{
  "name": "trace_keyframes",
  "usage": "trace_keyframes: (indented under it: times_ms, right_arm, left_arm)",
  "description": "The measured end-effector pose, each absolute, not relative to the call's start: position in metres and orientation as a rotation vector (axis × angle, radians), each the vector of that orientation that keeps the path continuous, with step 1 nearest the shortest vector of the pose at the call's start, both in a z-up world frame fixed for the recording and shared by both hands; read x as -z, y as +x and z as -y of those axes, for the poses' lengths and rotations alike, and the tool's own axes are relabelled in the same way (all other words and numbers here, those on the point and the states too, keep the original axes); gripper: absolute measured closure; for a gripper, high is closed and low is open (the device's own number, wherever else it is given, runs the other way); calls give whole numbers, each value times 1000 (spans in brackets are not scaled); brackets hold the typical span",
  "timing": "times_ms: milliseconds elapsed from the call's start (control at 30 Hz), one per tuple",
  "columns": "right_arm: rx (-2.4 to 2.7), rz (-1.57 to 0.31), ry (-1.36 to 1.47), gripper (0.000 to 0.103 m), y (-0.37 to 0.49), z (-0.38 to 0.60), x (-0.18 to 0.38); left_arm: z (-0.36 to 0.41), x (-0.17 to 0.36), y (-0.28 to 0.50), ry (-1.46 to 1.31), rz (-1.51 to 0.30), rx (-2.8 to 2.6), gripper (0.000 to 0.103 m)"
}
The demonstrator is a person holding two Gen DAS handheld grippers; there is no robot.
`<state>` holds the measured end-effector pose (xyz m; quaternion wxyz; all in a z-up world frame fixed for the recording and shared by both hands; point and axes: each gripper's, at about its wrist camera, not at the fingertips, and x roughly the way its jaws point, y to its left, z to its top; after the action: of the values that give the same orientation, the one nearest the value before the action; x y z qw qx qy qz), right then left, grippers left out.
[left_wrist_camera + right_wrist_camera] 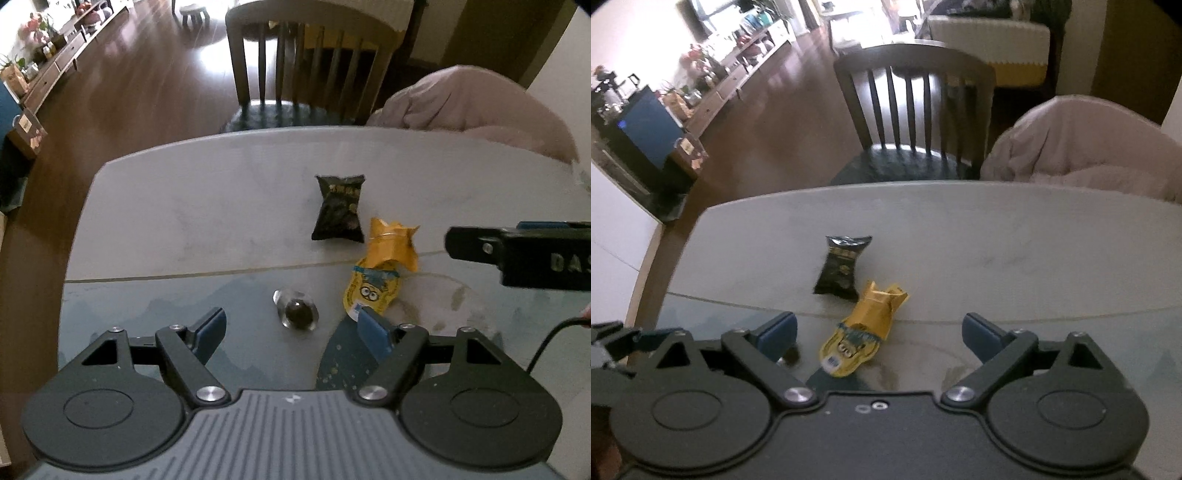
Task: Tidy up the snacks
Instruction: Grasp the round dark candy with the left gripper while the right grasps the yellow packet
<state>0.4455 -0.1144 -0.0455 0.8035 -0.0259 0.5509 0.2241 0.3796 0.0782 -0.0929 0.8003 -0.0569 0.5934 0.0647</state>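
A black snack packet [338,208] lies on the table [184,206]. A yellow Minions packet [382,271] lies just right of and nearer than it. A small clear-wrapped dark sweet [297,309] lies nearest to my left gripper [293,332], which is open and empty above the table, the sweet just ahead between its fingers. In the right wrist view the black packet [842,269] and the yellow packet [864,332] lie ahead. My right gripper [881,336] is open and empty, with the yellow packet's near end between its fingers. The right gripper's body [517,253] shows at the left view's right edge.
A dark wooden chair [306,66] stands at the table's far edge. A chair draped in pinkish cloth [476,107] stands at the far right. A blue patterned area [351,354] shows on the near tabletop. The table's left edge [74,240] drops to wooden floor.
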Motion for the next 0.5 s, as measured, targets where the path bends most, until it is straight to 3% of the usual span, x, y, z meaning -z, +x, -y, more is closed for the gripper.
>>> trace_keyframes:
  times_ms: [267, 500]
  right_arm:
    - [-443, -1274, -22, 11, 468, 102, 95]
    - [-464, -1314, 5, 21, 473, 95, 116]
  left_arm:
    - [-83, 145, 406, -155, -1353, -172, 25]
    - [-90, 175, 413, -236, -1384, -196, 26]
